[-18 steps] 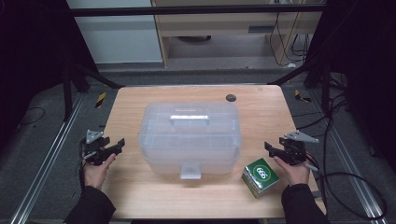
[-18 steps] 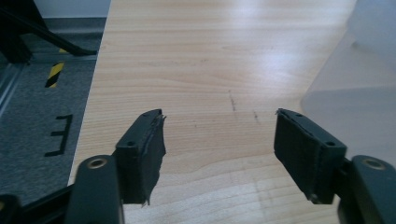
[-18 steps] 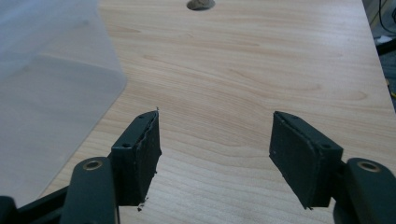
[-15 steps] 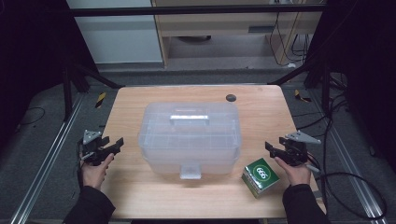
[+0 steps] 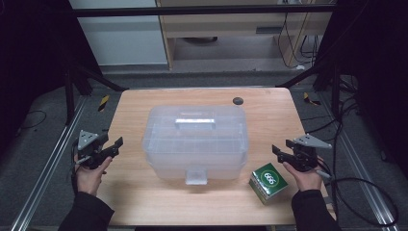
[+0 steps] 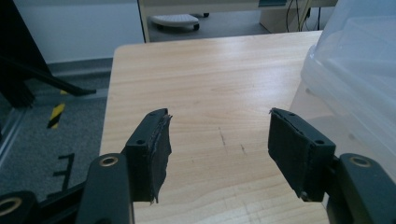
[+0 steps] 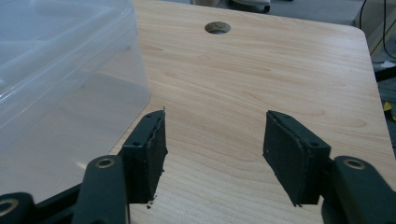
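A wooden table (image 5: 144, 202) fills the middle of the frame. At its centre sits a large, clear, lidded plastic box (image 5: 195, 139) with a front latch. Lower left, the left gripper (image 5: 109, 148) gapes empty; lower right, the right gripper (image 5: 280, 151) too, beside a green carton (image 5: 268, 181).

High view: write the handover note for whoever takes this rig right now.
Left gripper: open, empty, held at the table's left edge, left of the clear plastic storage box.
Right gripper: open, empty, held near the right edge, just beyond the green carton.
Box: mid-table, lid shut, front latch down, handle flat on top.
Carton: front right, beside the box, apart from it.
Done: nothing visibly handled yet.
Left: probably unlatch the box and put the carton inside; judge for yourself.
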